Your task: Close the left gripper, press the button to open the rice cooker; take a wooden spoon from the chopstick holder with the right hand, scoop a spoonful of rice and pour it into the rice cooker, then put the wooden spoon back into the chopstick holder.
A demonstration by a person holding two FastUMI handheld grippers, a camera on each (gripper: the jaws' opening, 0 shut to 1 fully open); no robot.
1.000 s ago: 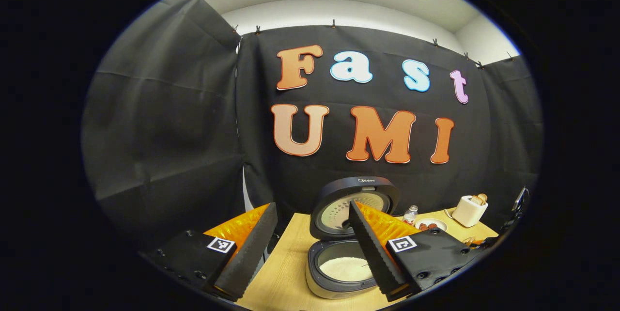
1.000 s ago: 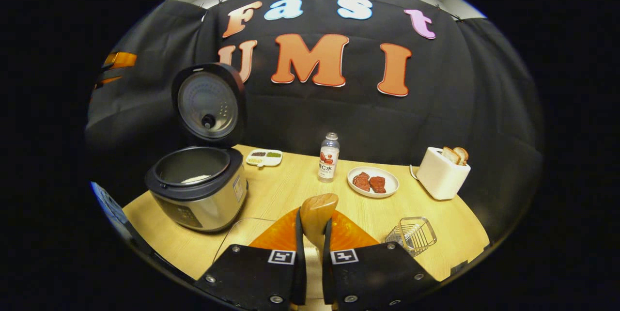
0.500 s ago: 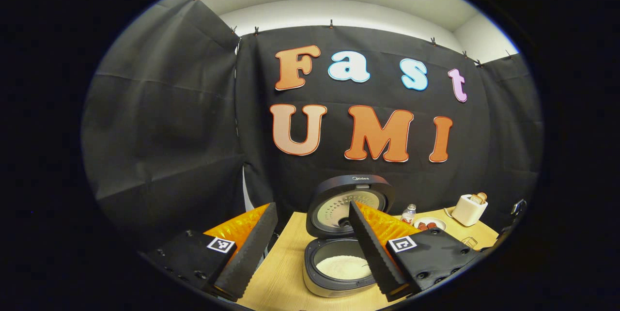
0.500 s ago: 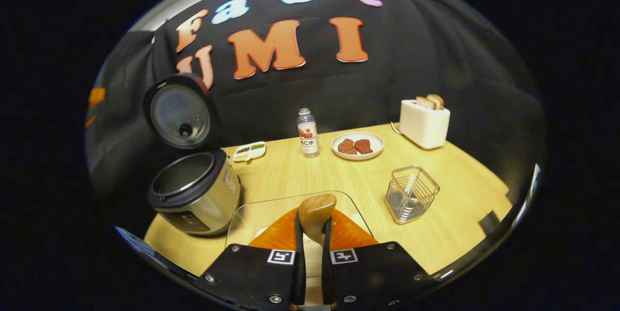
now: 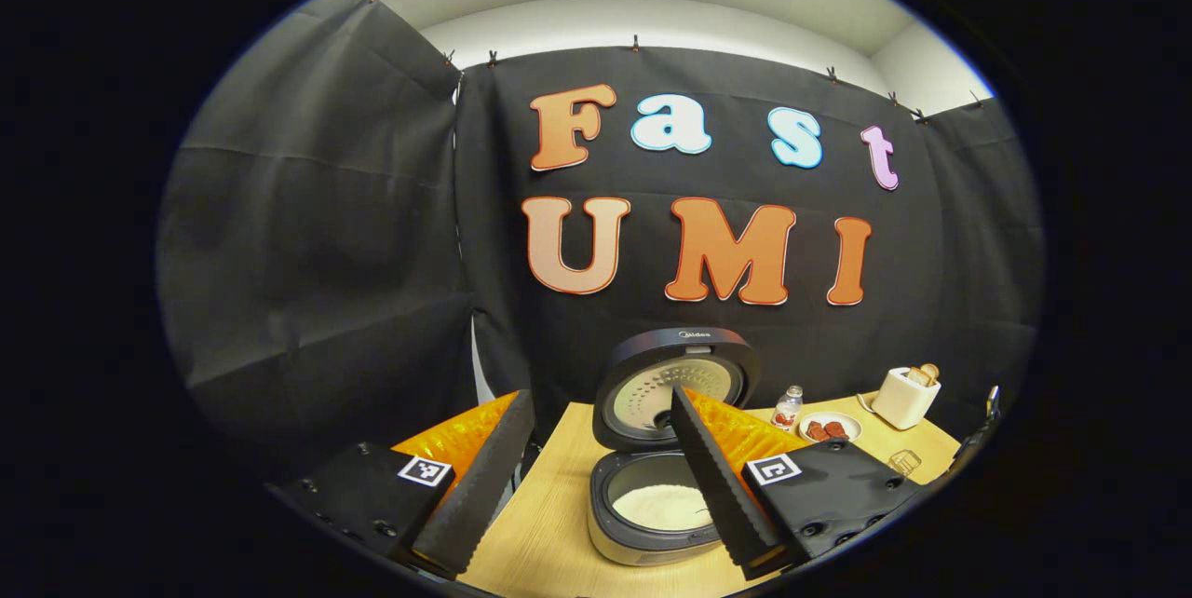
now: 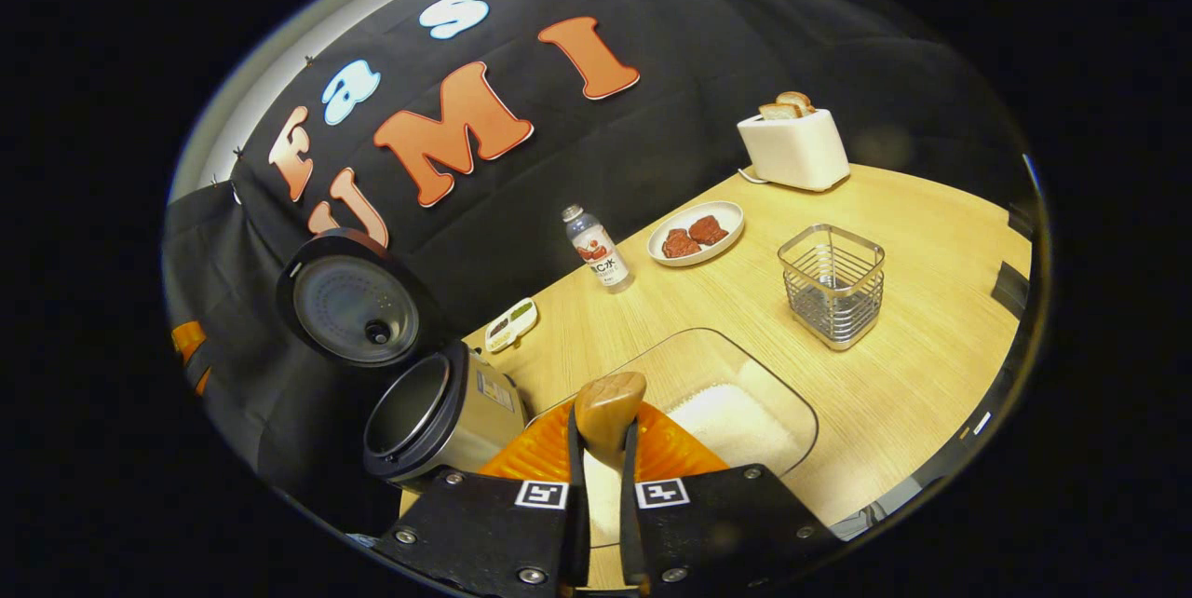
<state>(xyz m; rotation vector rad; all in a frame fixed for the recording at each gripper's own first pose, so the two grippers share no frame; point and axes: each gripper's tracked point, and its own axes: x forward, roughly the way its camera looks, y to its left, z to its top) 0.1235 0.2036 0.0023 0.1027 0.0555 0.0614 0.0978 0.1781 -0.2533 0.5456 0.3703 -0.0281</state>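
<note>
spoon (image 6: 610, 404) first, right up close in the right gripper view: the right gripper (image 6: 596, 449) has both fingers clenched on the wooden spoon, its rounded wooden end poking up between them. just past it sits a clear dish (image 6: 764, 398) with a patch of white rice (image 6: 722, 414) in it, near the front edge of the table (image 6: 922, 300). by my read we're at the scoop-and-pour step, or just past the pour, and the spoon's bowl is hidden, so i can't tell if it's loaded.

left of the dish stands the rice cooker (image 6: 438, 416), at the table's left end, lid (image 6: 349, 309) thrown up and open. the button press looks done. further right, toward the right edge, the wire chopstick holder (image 6: 832, 286) waits, well apart from the spoon. beyond that, a bottle (image 6: 596, 246), a plate (image 6: 697, 233) and a toaster (image 6: 793, 146) along the back edge.

next move, i'd judge: if loaded, tip over the pot; if not, swing right and drop the handle down into the holder.

the left gripper view gives what the other can't: a look down into the pot, white rice in the pot (image 5: 663, 507) already lying there. the left gripper (image 5: 596, 421) hangs above the left end, fingers spread wide, grasping nothing.
</note>
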